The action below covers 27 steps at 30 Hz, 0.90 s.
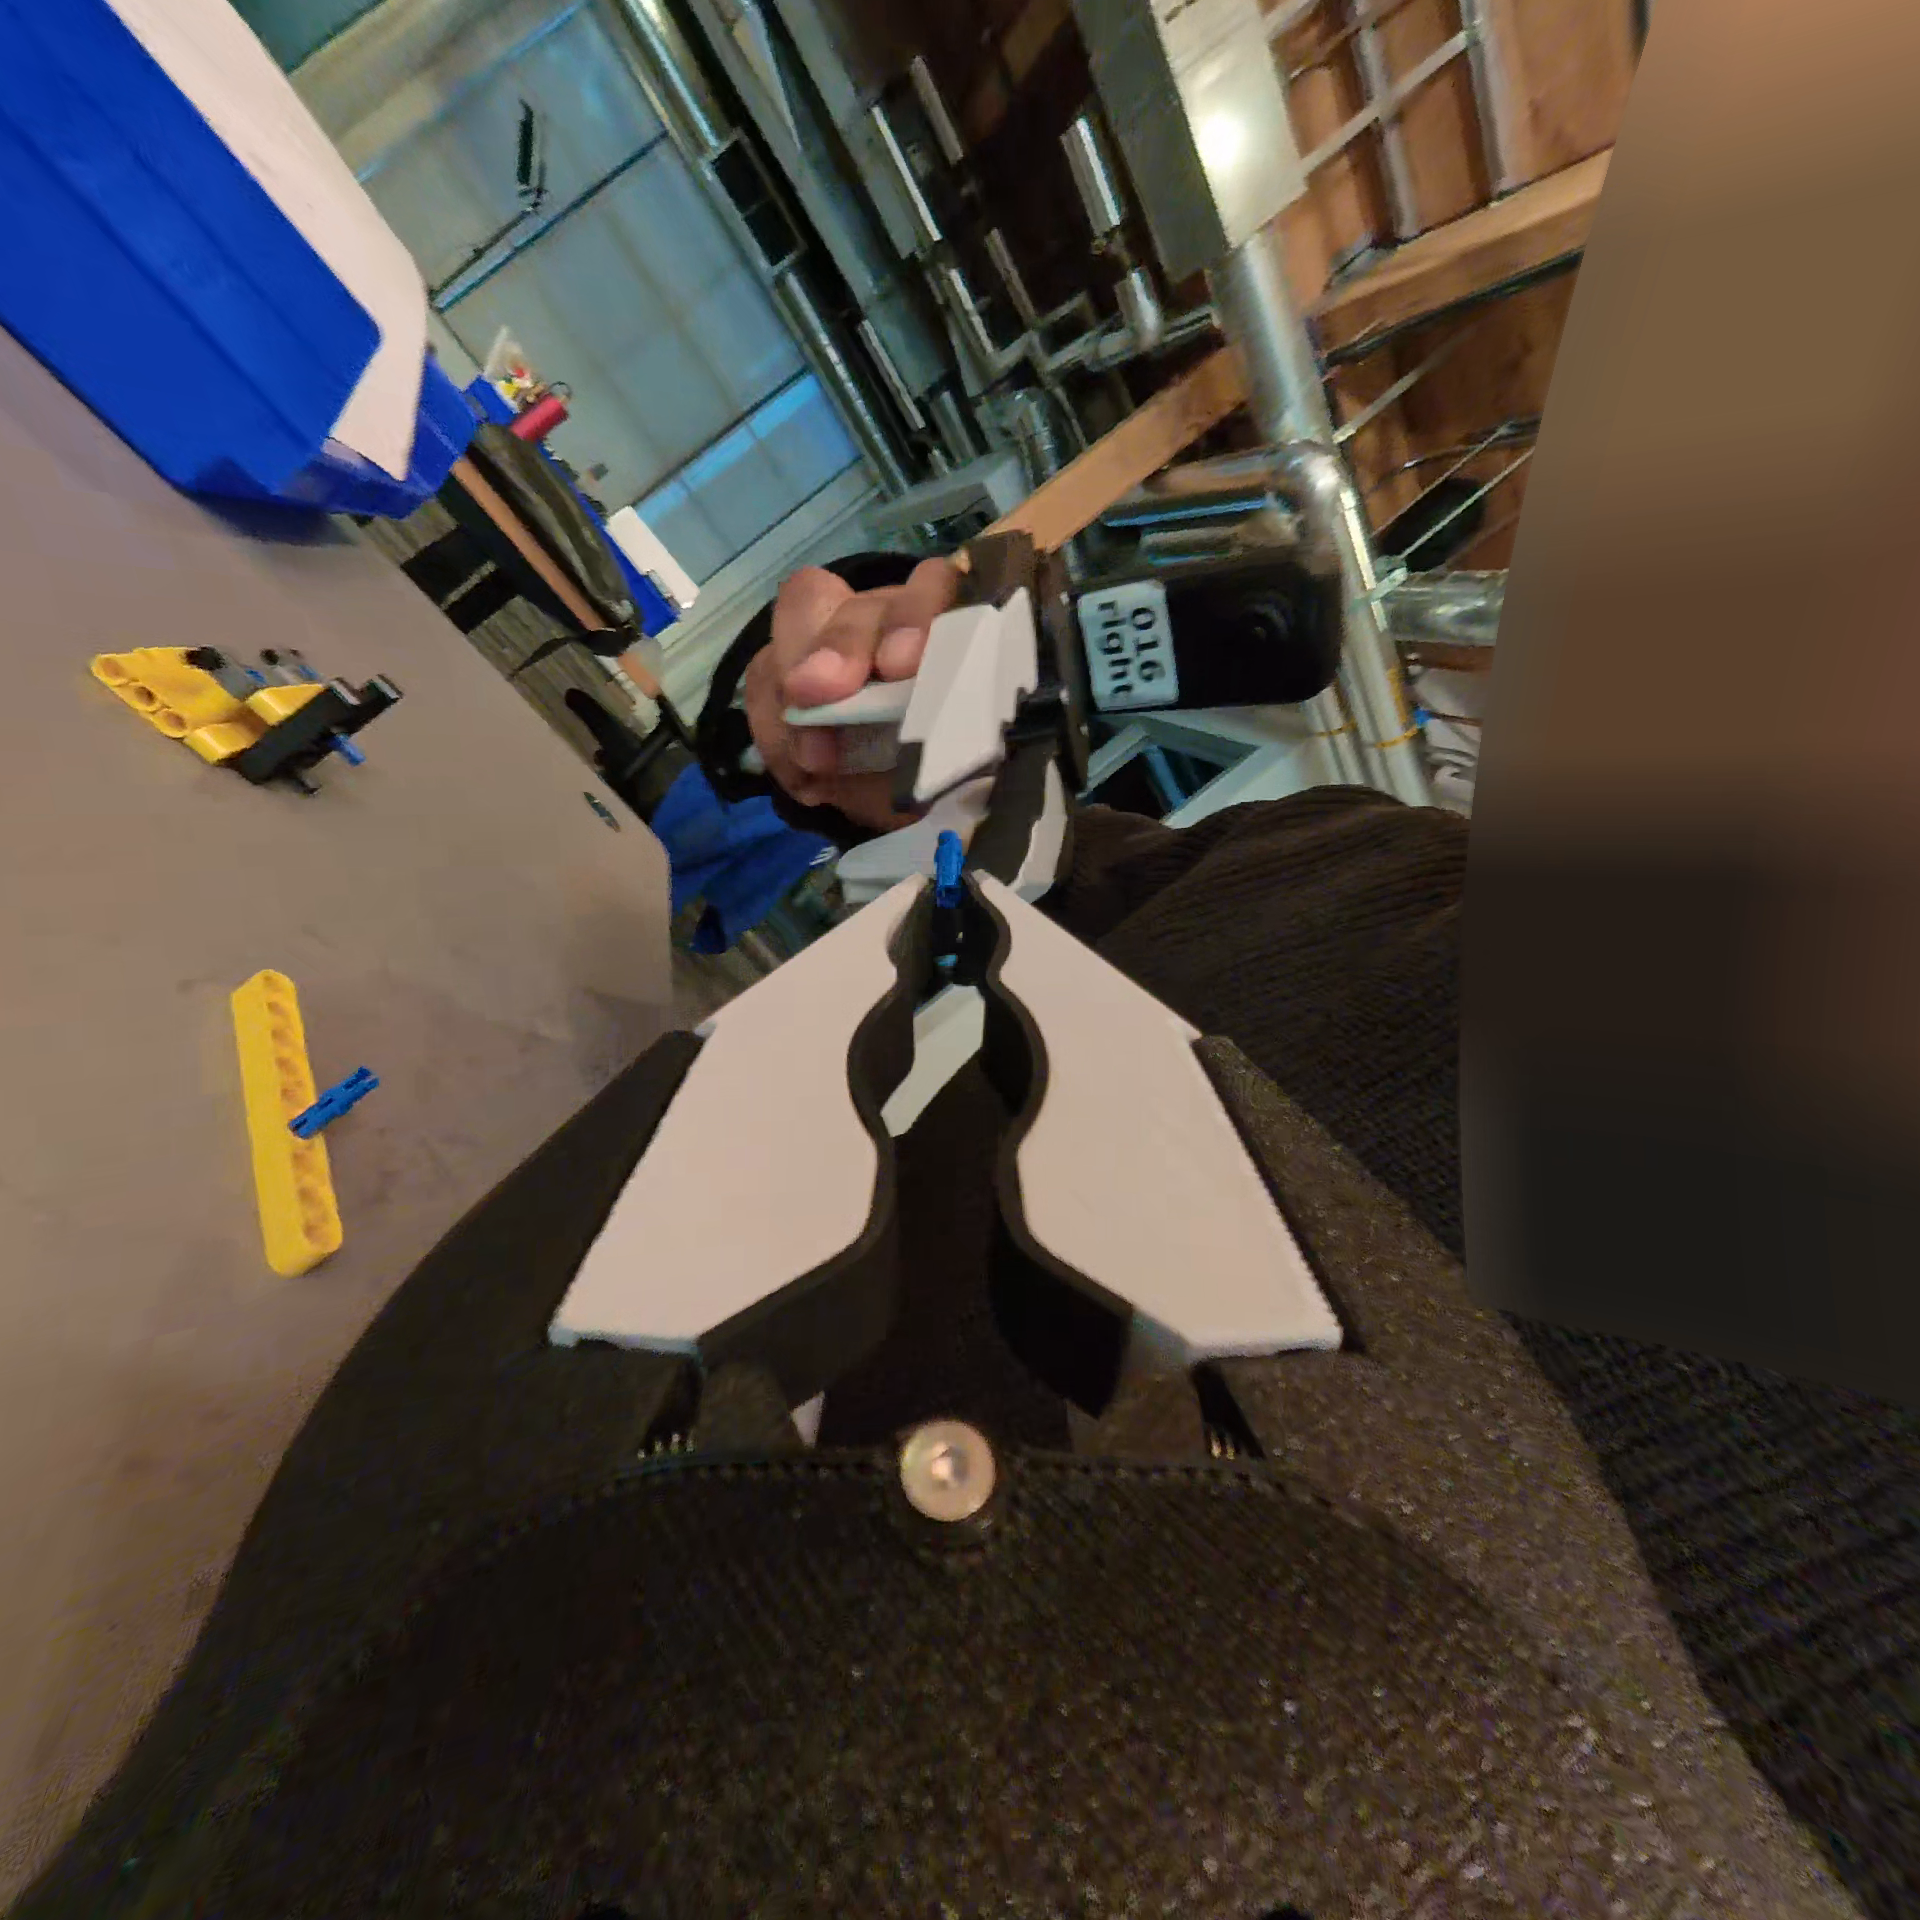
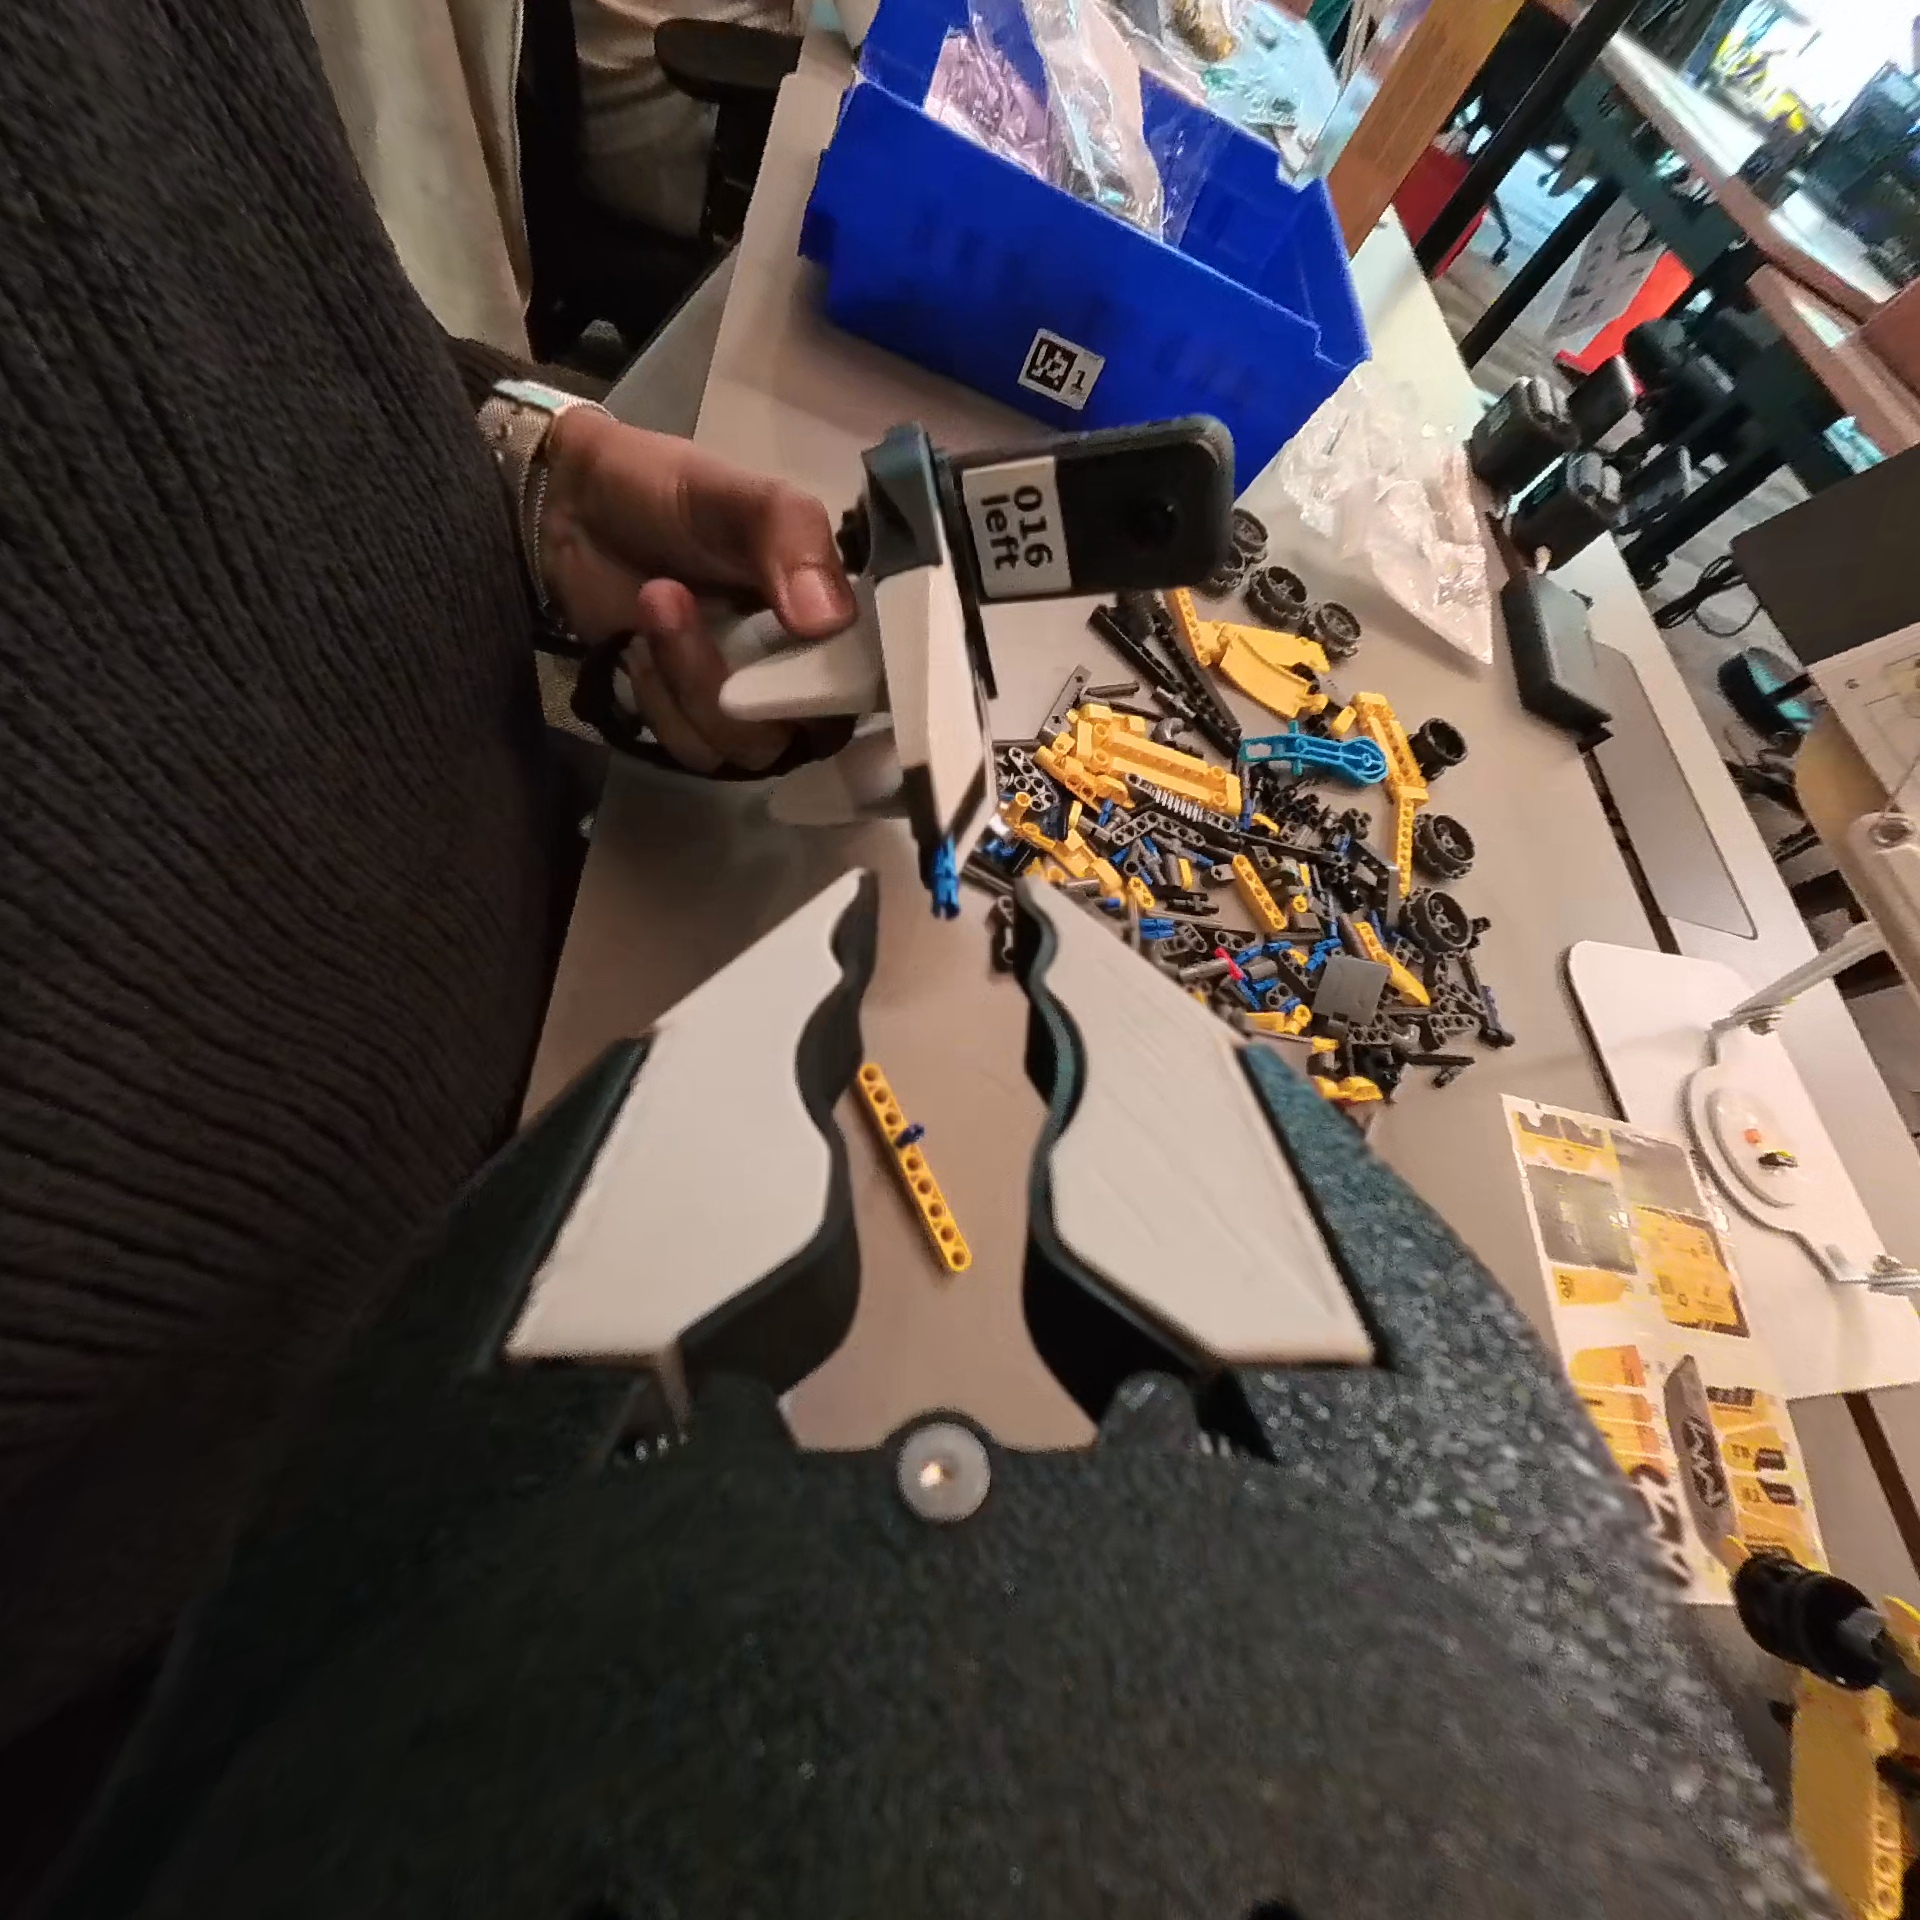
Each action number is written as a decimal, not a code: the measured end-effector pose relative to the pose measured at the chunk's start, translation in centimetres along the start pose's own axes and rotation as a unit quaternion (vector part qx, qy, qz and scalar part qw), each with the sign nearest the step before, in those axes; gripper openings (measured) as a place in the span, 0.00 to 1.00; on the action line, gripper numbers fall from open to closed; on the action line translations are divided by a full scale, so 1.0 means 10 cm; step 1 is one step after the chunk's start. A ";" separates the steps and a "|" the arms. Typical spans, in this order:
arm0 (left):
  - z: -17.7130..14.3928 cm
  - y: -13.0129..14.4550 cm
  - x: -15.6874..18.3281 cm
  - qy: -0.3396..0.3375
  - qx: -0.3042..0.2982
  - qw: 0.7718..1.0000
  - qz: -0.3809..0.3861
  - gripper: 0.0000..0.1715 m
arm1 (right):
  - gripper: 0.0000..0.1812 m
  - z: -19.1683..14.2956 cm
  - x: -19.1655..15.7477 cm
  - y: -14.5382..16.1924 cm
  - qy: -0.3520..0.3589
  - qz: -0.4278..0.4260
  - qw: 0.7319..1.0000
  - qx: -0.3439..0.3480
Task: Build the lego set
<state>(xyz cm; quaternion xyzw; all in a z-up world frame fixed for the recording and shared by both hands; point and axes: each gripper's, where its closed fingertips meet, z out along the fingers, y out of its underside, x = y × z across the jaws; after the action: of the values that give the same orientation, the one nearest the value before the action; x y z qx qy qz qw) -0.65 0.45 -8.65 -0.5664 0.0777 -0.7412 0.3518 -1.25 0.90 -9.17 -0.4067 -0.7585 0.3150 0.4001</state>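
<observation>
My left gripper (image 1: 948, 891) is shut on a small blue pin (image 1: 945, 868), which sticks out past its tips; it is held in the air off the table's edge. In the right wrist view the left gripper (image 2: 948, 831) points down with that pin (image 2: 943, 873) in its tips. My right gripper (image 2: 943, 906) is open, and its tips stand on either side of the pin without touching it. A yellow beam (image 2: 914, 1164) with a blue pin in it lies on the table below; it also shows in the left wrist view (image 1: 286, 1122).
A pile of yellow, black and blue parts (image 2: 1247, 862) and several black wheels (image 2: 1439, 842) lie on the grey table (image 2: 748, 312). A blue bin (image 2: 1039, 260) stands behind, and a printed booklet (image 2: 1631, 1226) lies at right. A small yellow-black assembly (image 1: 249, 707) is on the table. The tips of both grippers are at nearly the same place.
</observation>
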 end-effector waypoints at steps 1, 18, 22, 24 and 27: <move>0.00 0.00 0.02 0.011 0.000 1.000 -0.006 0.00 | 0.15 0.00 -0.01 0.00 0.003 -0.004 1.000 0.002; -0.01 0.04 0.21 0.075 -0.011 0.997 -0.032 0.00 | 0.05 -0.01 -0.06 -0.27 -0.012 0.053 0.994 0.097; -0.04 0.05 0.23 0.086 -0.012 0.996 -0.033 0.00 | 0.05 0.01 -0.08 -0.28 -0.009 0.036 0.995 0.098; -0.05 0.03 0.26 0.096 -0.008 0.995 -0.035 0.00 | 0.05 0.01 -0.07 -0.27 -0.010 0.038 0.995 0.095; -0.05 0.03 0.24 0.092 -0.008 0.995 -0.035 0.00 | 0.03 0.00 -0.07 -0.28 -0.013 0.033 0.995 0.098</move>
<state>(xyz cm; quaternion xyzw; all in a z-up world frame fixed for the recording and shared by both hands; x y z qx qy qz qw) -1.24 -1.39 -7.12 -0.5014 0.0962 -0.8010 0.3126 -2.06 -1.02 -7.18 -0.3861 -0.7153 0.4060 0.4176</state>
